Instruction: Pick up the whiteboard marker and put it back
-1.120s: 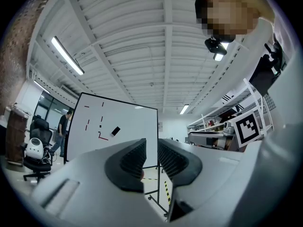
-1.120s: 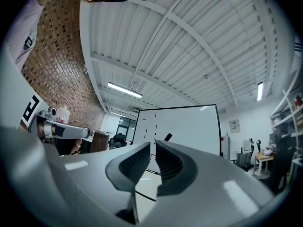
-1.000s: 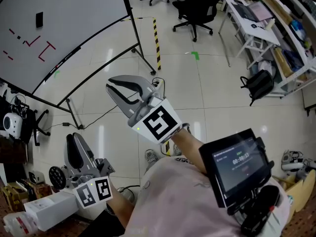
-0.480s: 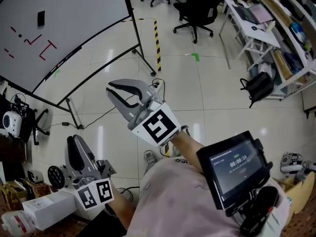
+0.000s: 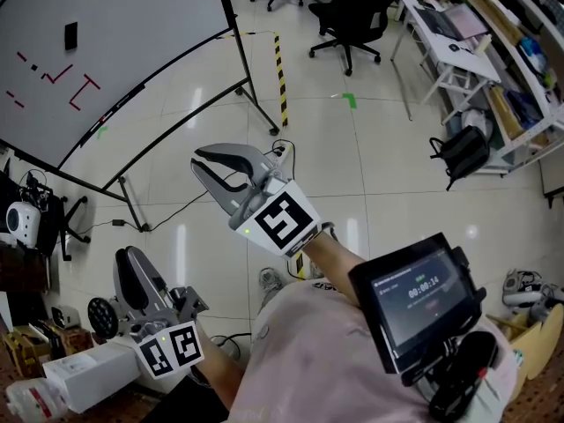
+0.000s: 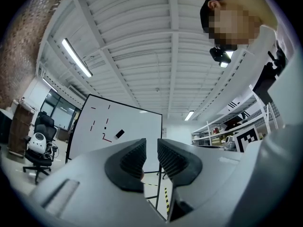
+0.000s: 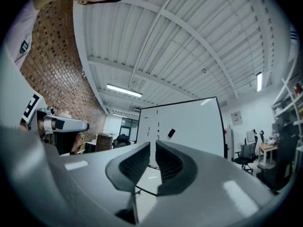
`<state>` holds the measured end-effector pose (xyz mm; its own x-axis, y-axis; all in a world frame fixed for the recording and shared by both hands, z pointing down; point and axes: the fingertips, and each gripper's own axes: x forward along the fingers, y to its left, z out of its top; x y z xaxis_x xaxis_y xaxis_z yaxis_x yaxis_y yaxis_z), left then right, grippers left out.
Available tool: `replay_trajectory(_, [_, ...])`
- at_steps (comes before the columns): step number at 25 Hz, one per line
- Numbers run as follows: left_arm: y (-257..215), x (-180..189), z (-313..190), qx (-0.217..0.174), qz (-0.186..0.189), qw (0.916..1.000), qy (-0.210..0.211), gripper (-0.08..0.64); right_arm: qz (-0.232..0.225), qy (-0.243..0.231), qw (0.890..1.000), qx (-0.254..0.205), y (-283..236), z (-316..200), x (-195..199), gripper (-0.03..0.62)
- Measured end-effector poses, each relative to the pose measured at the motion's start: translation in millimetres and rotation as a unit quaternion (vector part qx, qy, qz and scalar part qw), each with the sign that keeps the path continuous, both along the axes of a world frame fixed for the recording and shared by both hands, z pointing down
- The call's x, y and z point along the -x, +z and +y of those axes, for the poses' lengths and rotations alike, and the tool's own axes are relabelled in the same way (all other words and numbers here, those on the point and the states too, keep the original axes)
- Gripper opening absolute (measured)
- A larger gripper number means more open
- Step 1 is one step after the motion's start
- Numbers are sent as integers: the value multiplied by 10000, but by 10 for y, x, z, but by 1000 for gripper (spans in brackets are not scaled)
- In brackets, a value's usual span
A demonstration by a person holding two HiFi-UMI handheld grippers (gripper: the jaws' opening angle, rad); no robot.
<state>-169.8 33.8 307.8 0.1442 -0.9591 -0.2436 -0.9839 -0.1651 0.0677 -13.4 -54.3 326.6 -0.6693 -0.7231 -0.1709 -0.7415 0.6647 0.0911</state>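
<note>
A whiteboard with red and black marks and a black eraser stands at the upper left of the head view. I cannot make out a marker anywhere. My right gripper is raised mid-frame toward the board, jaws nearly together and empty. My left gripper hangs low at the left, also nearly closed on nothing. The left gripper view shows the whiteboard through the thin slit of the left gripper. In the right gripper view the whiteboard stands beyond the right gripper.
The board's black stand legs spread over the tiled floor. A yellow-black tape strip runs past them. Office chairs, a white desk and a black bag stand at the right. A screen device hangs on the person's chest.
</note>
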Motion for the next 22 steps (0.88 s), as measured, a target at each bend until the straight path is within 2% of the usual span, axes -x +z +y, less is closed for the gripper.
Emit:
replay_trajectory(13, [108, -105, -62, 158, -8, 9998, 101, 78, -58, -79, 9999, 30, 30, 22, 28, 40])
replay_trajectory(17, [176, -184, -17, 217, -19, 9997, 108, 78, -298, -190, 9994, 30, 6, 83, -28, 40])
replay_trajectory(19, [220, -185, -26, 280, -44, 9995, 113, 78, -416, -128, 9990, 79, 17, 91, -56, 44])
replay_trajectory(22, [274, -178, -50, 348, -27, 9994, 80, 78, -337, -19, 9992, 223, 94, 81, -78, 52])
